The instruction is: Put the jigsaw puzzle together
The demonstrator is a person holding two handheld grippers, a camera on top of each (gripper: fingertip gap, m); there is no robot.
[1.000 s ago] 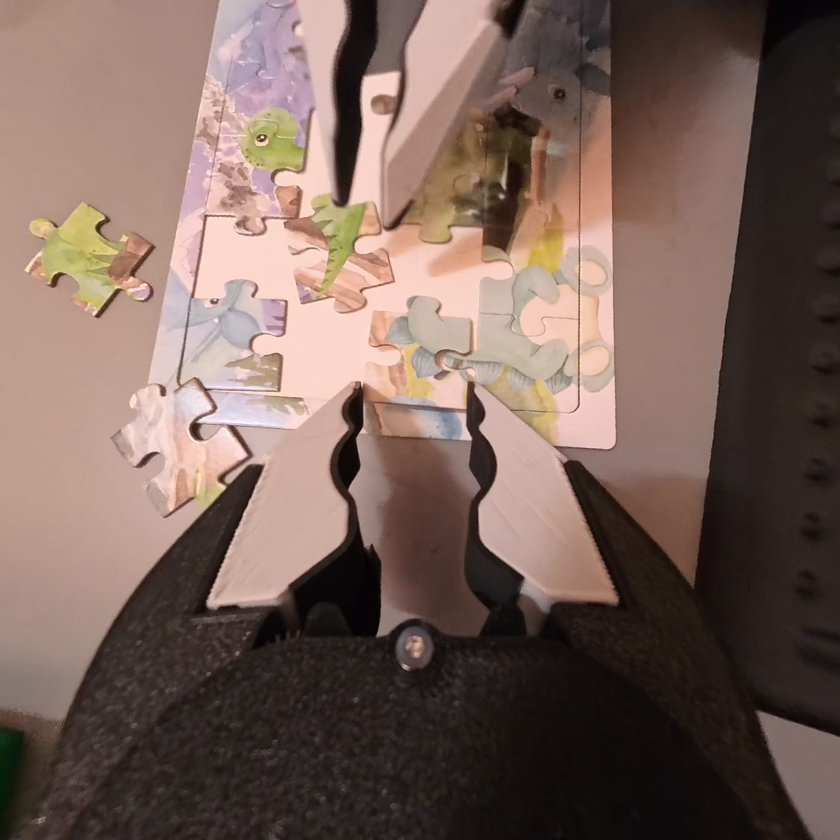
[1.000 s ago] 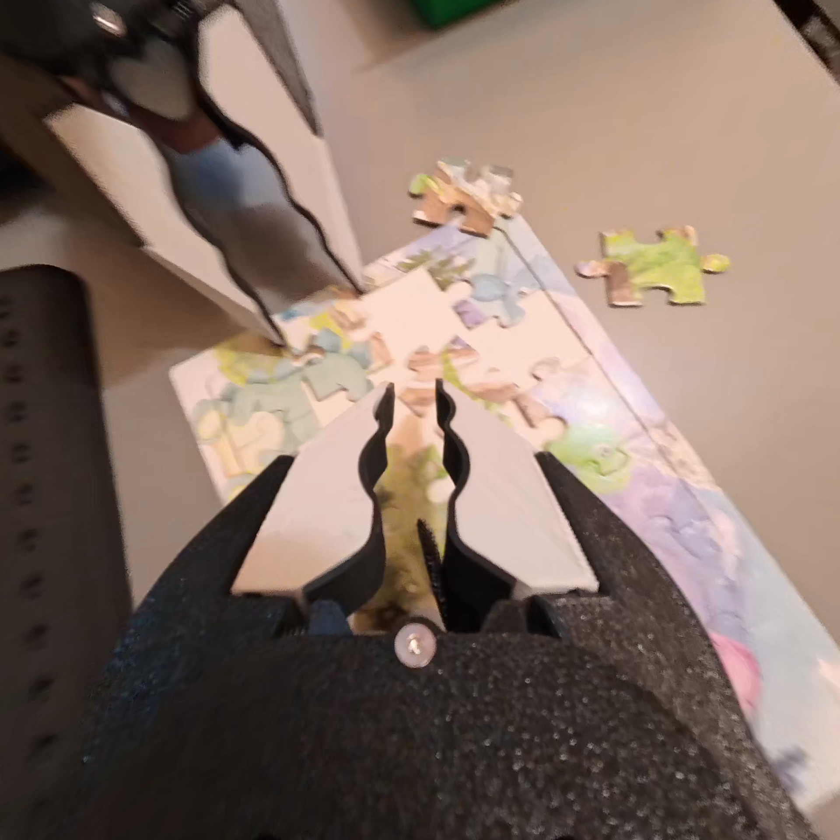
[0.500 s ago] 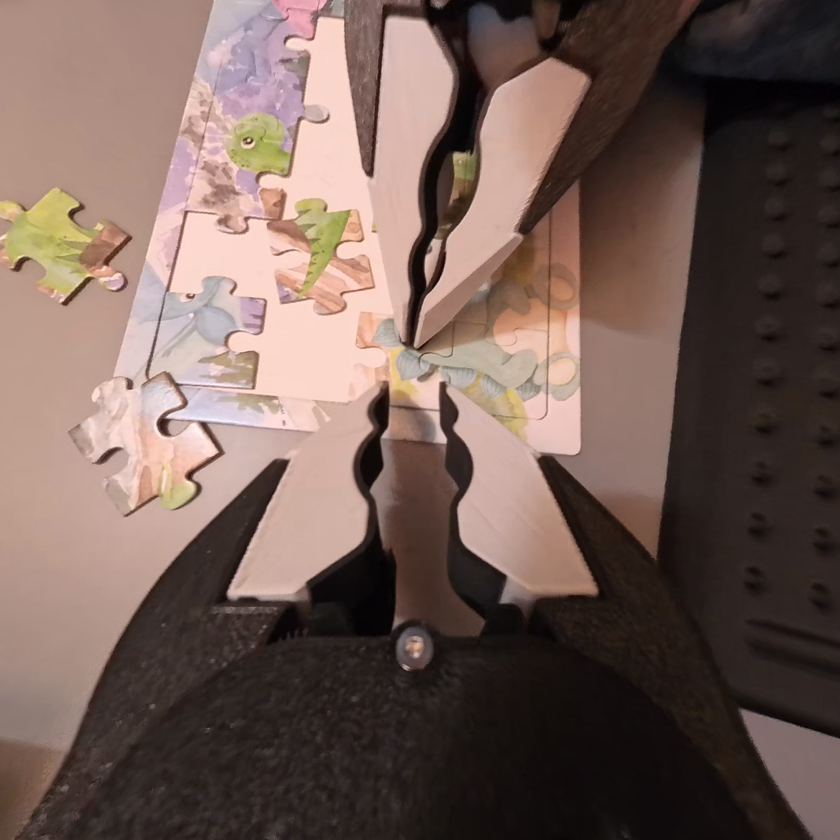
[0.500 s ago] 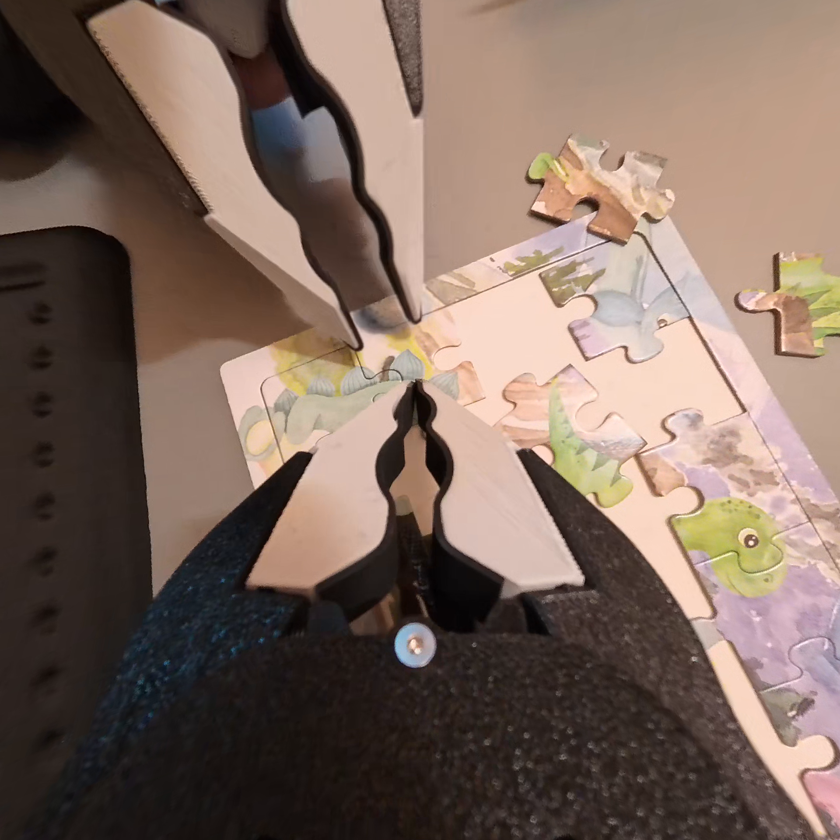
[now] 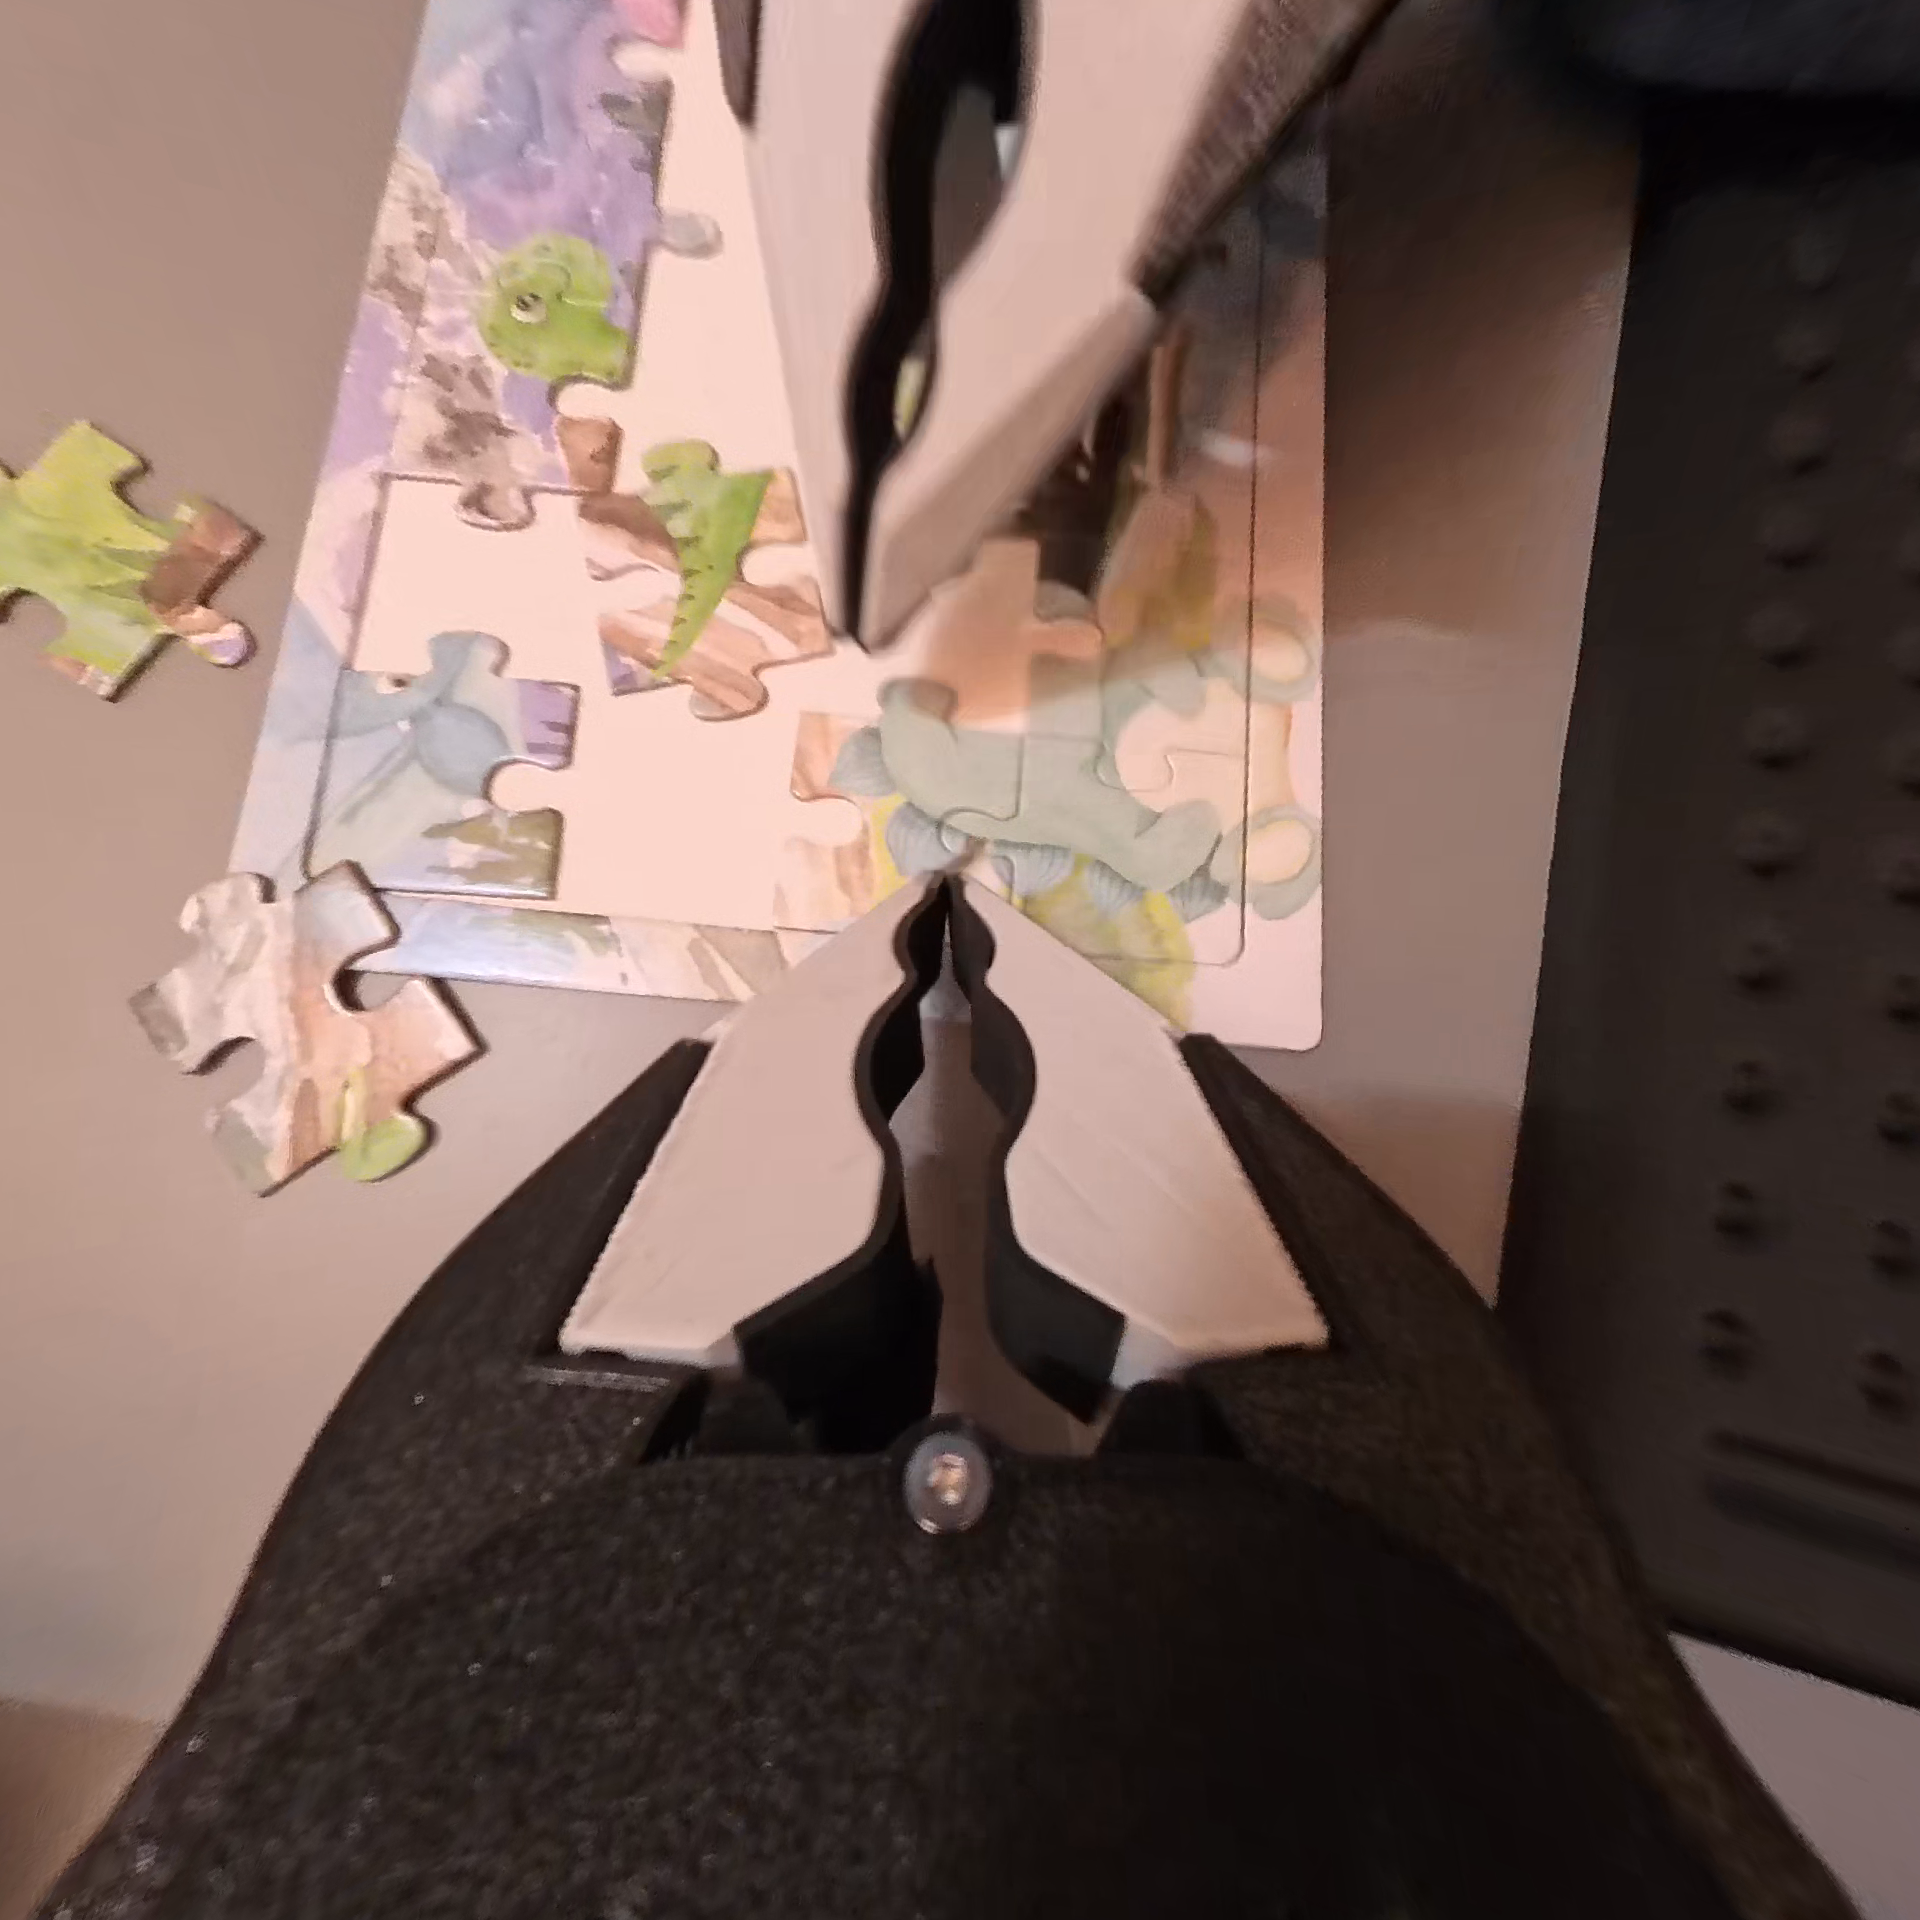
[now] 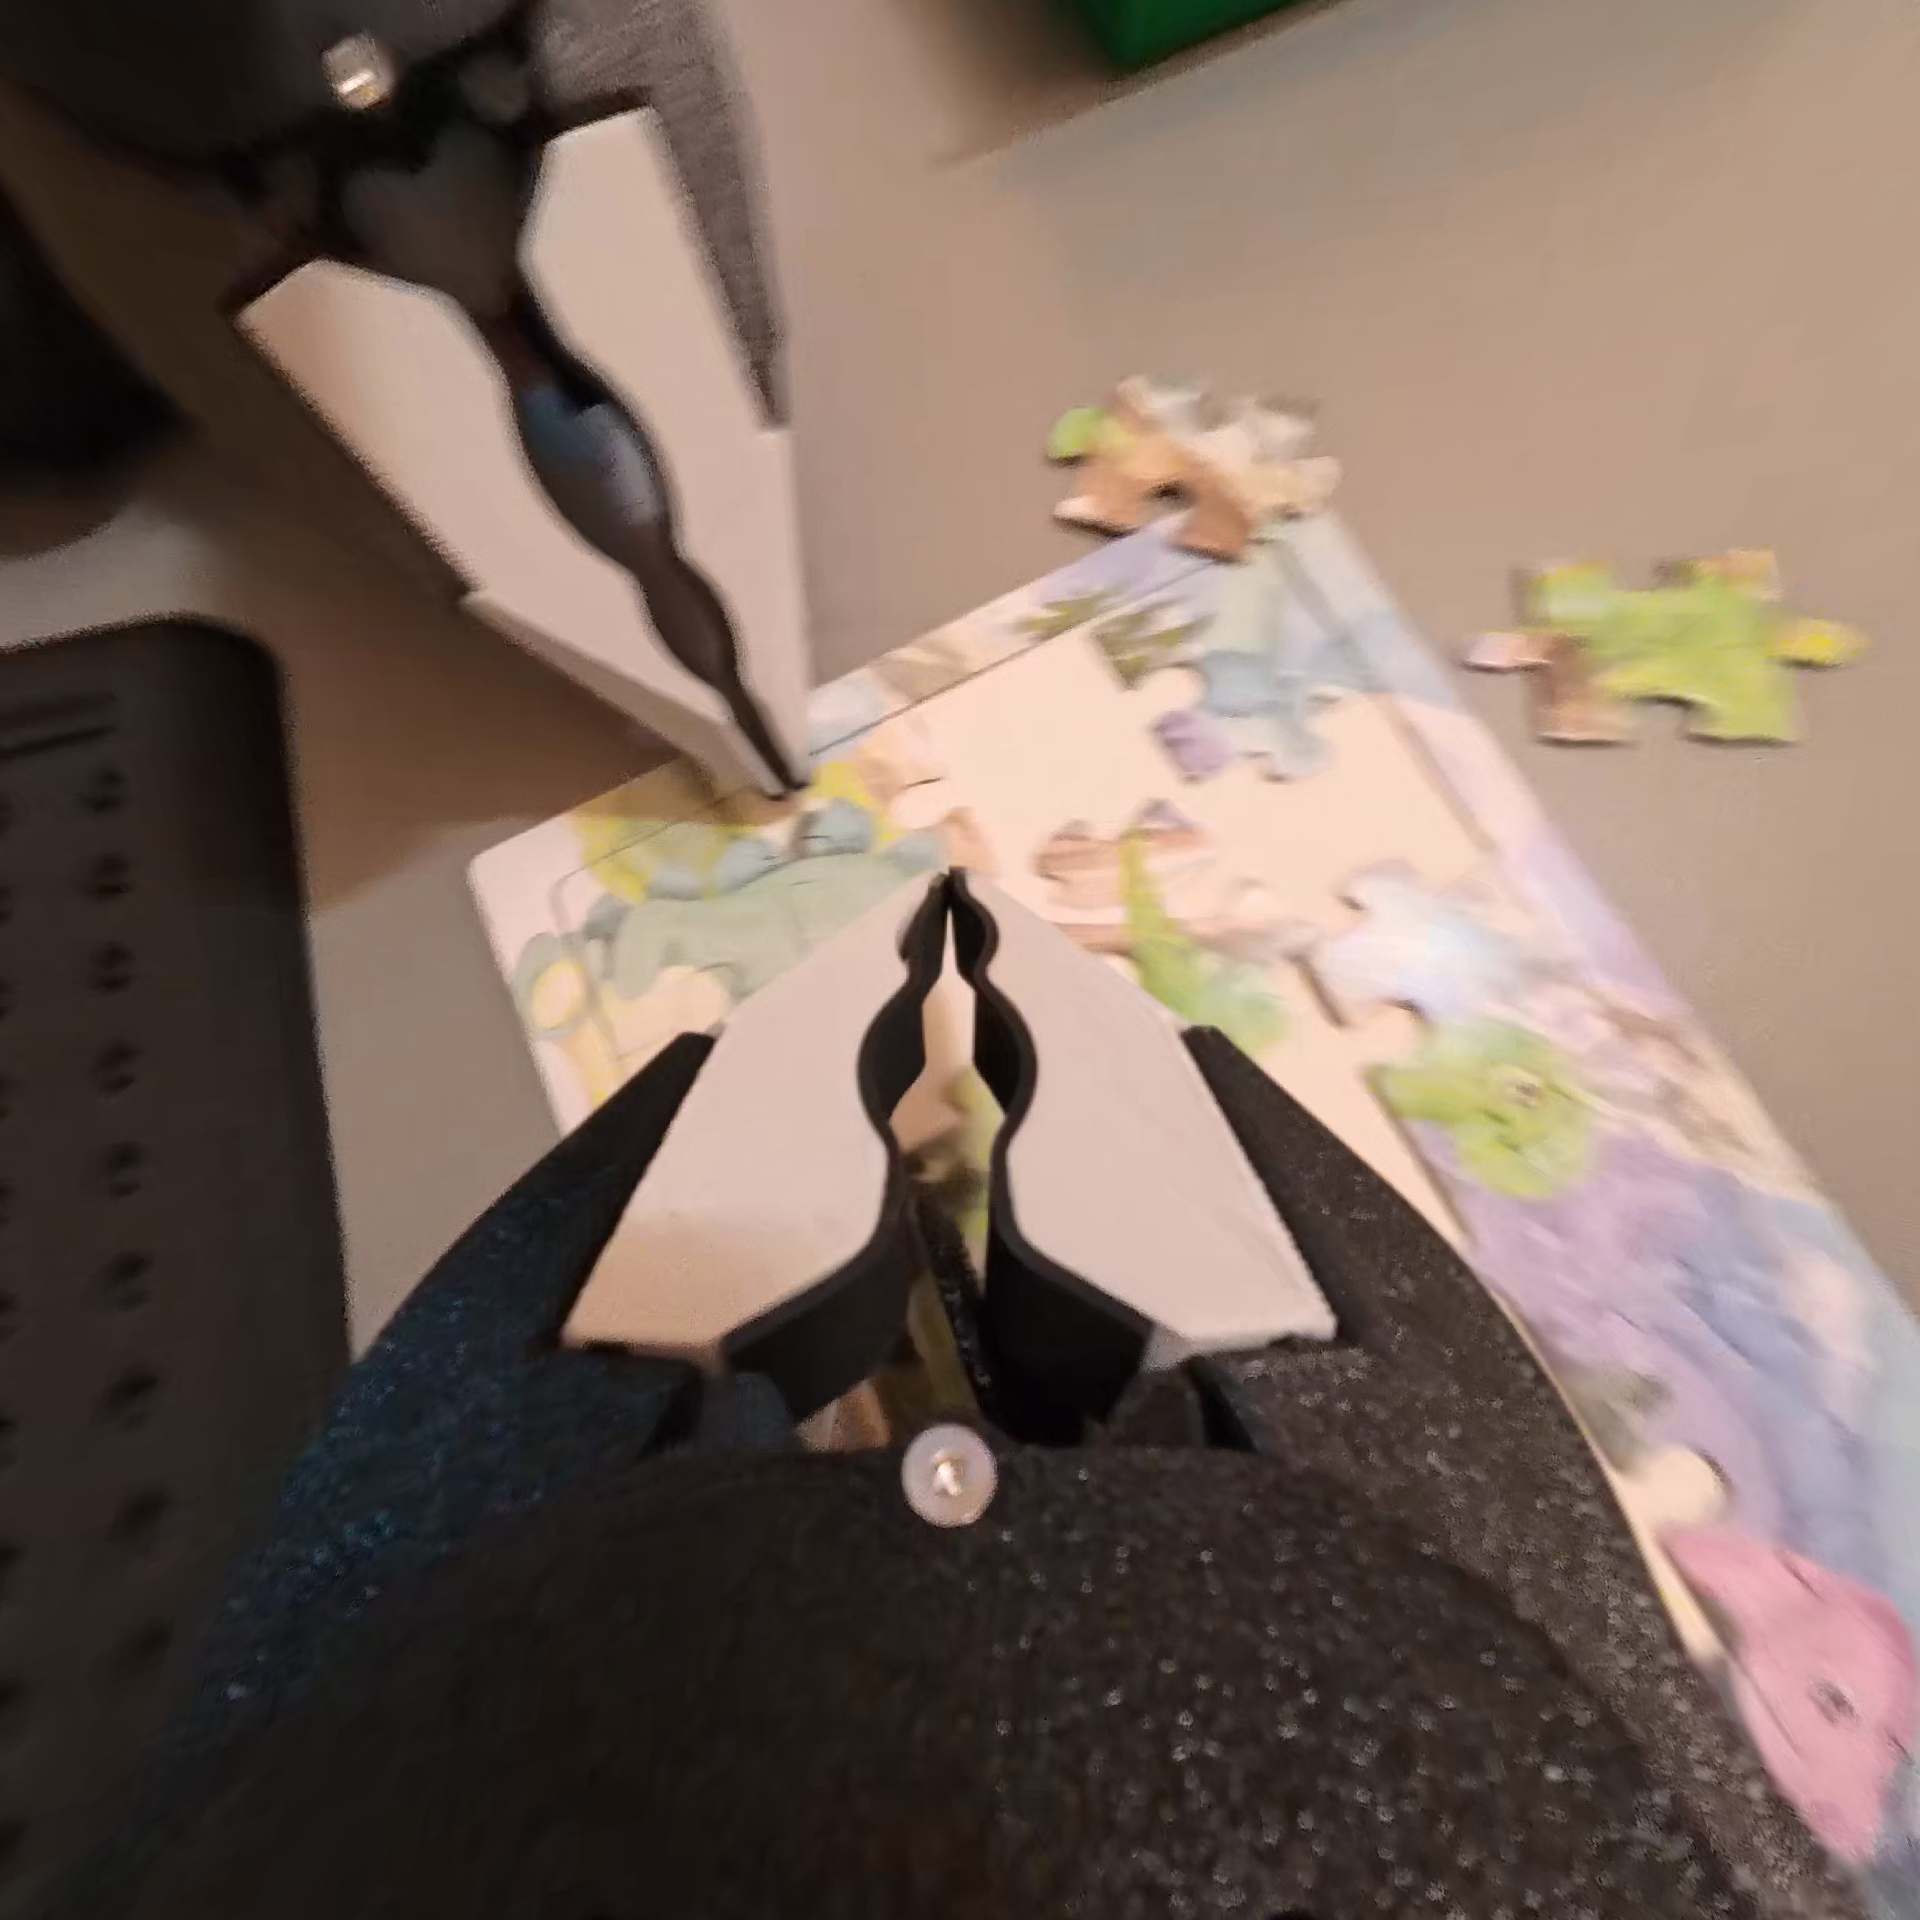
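While my left tongs [image 5: 943, 883] sit pinched nearly tip to tip with nothing between them, their points rest at the near border of the puzzle tray [image 5: 1283, 966], right by the fitted pale-green dinosaur pieces [image 5: 1018, 779]. My right tongs [image 6: 948, 883] are narrowed the same way, tips almost meeting and carrying no piece, poised over those same pale-green pieces from the opposite side.

Seen from the left wrist, the right tongs come down from above with their tips just beside the loose green-tailed piece [image 5: 707, 582], which lies crooked on the bare cream floor of the tray. A blue piece [image 5: 436, 769] is seated in the tray's near left corner, and a green dinosaur head [image 5: 551, 307] is fitted farther up the left side. Open cream backing lies between these.

Outside the tray, a grey-and-tan piece [image 5: 301, 1023] touches its near left corner, and a bright green piece [image 5: 114, 561] lies well apart on the grey table [image 5: 156, 208]. That left side of the table gives plenty of room. On the other side a dark perforated panel [image 5: 1745, 831] stands close along the tray's right edge, leaving only a narrow strip of table. From the right wrist, a green object [image 6: 1174, 31] shows at the far edge, too blurred to identify.
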